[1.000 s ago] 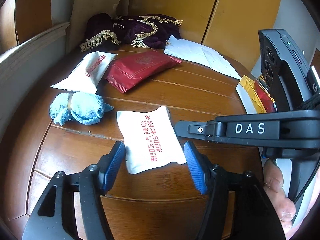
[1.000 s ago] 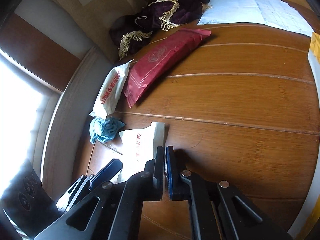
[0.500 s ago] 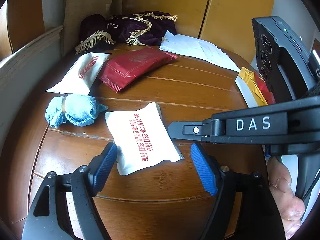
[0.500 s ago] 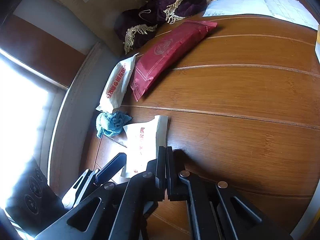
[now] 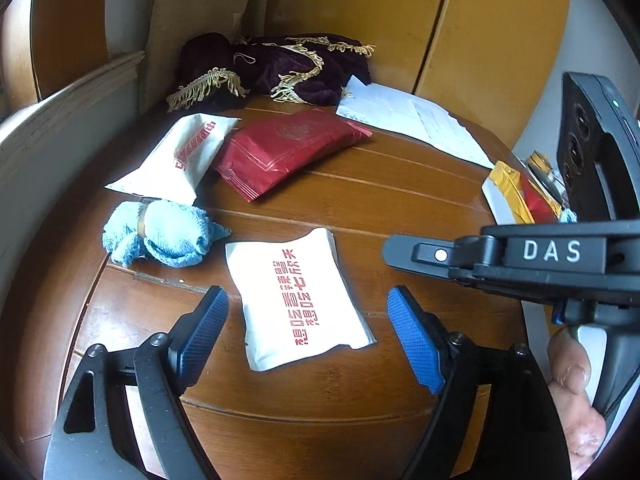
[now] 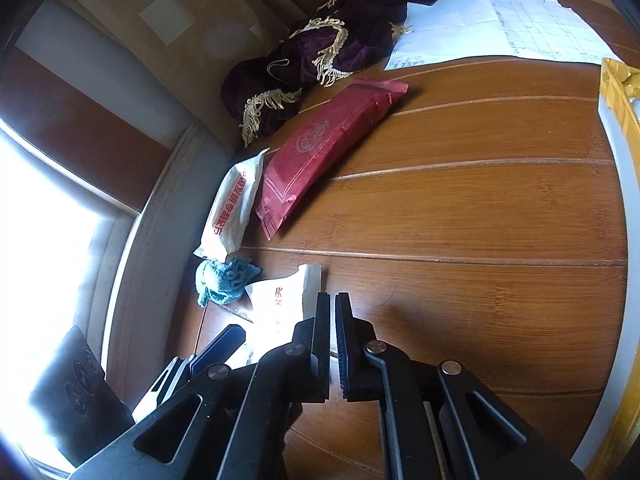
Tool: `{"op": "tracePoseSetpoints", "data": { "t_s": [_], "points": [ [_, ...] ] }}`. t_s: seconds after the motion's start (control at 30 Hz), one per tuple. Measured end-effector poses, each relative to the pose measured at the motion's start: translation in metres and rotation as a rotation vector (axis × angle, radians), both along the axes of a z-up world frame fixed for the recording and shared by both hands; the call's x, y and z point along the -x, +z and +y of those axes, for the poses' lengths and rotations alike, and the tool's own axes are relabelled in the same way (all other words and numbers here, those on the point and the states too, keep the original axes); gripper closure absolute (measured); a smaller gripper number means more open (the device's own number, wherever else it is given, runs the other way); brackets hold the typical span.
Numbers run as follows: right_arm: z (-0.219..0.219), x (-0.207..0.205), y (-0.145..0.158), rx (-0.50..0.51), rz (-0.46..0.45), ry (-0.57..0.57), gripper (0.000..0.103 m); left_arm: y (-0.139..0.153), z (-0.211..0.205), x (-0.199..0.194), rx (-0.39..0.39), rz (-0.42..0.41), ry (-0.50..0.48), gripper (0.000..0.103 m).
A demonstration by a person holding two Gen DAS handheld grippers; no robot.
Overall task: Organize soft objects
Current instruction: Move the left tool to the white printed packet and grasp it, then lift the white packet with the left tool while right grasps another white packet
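We hold our left tongs [image 5: 308,334] low over the tabletop [image 5: 400,208], spread wide with nothing between the blue pads [image 5: 416,344], so that the near white packet [image 5: 300,298] lies framed in the gap, touched by neither pad. That width looks chosen to clear both long edges of the packet, which lies flat and a little skewed to our line of approach. Our right tongs [image 6: 333,344] hang just to the right of it, pressed almost together on nothing, with a thin slit left between the faces; we judge they are parked out of the way while the left does the work. In the left view they reach across from the right, level with the tabletop, and a thumb [image 5: 570,372] shows on the grip below them.

The other soft things already sit in a loose group toward the far left: a blue cloth [image 5: 160,236] bound with a band, a second white packet [image 5: 180,156] touching it at one corner, and a red packet [image 5: 288,152] beside that, its edge meeting the white one. A dark fringed cloth [image 5: 280,68] is bunched against the wall behind them. Sheets of paper [image 5: 408,120] lie well apart on the far right. We take it the near packet is the one left to join the group, so the left tongs would need to drop and close across its width.
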State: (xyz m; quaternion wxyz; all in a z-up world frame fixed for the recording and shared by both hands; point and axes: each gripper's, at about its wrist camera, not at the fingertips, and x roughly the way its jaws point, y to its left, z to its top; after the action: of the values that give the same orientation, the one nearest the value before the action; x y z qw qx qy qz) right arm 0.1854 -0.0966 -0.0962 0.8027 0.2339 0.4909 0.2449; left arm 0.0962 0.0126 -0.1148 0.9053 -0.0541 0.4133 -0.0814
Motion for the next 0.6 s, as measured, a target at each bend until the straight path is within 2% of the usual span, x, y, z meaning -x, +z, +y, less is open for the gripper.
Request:
{"op": "tracePoseSetpoints", "data": {
  "t_s": [0.07, 0.17, 0.2, 0.27, 0.3, 0.37, 0.43, 0.6],
  "points": [
    [-0.005, 0.001, 0.003, -0.005, -0.011, -0.019, 0.097, -0.002, -0.007, -0.007, -0.054, 0.013, 0.008, 0.021],
    [-0.008, 0.001, 0.005, -0.010, -0.020, -0.030, 0.097, -0.012, -0.024, -0.015, -0.199, 0.036, 0.015, 0.022],
    [-0.009, 0.001, 0.005, -0.011, -0.017, -0.030, 0.097, -0.012, -0.025, -0.014, -0.196, 0.024, 0.015, 0.026],
    [-0.007, 0.001, 0.004, -0.011, -0.013, -0.027, 0.097, -0.012, -0.025, -0.012, -0.193, 0.022, 0.009, 0.039],
    [-0.007, 0.001, 0.004, -0.010, -0.013, -0.026, 0.097, -0.011, -0.024, -0.009, -0.196, 0.013, 0.001, 0.051],
    [-0.007, 0.001, 0.004, -0.011, -0.014, -0.025, 0.097, -0.010, -0.019, -0.005, -0.200, 0.006, 0.004, 0.058],
    [-0.007, 0.002, 0.004, -0.017, -0.018, -0.021, 0.097, -0.008, -0.007, -0.001, -0.142, 0.002, 0.002, 0.060],
    [-0.001, 0.005, 0.008, -0.040, -0.041, 0.009, 0.093, 0.010, 0.038, 0.023, 0.125, -0.108, 0.016, 0.061]
  ]
}}
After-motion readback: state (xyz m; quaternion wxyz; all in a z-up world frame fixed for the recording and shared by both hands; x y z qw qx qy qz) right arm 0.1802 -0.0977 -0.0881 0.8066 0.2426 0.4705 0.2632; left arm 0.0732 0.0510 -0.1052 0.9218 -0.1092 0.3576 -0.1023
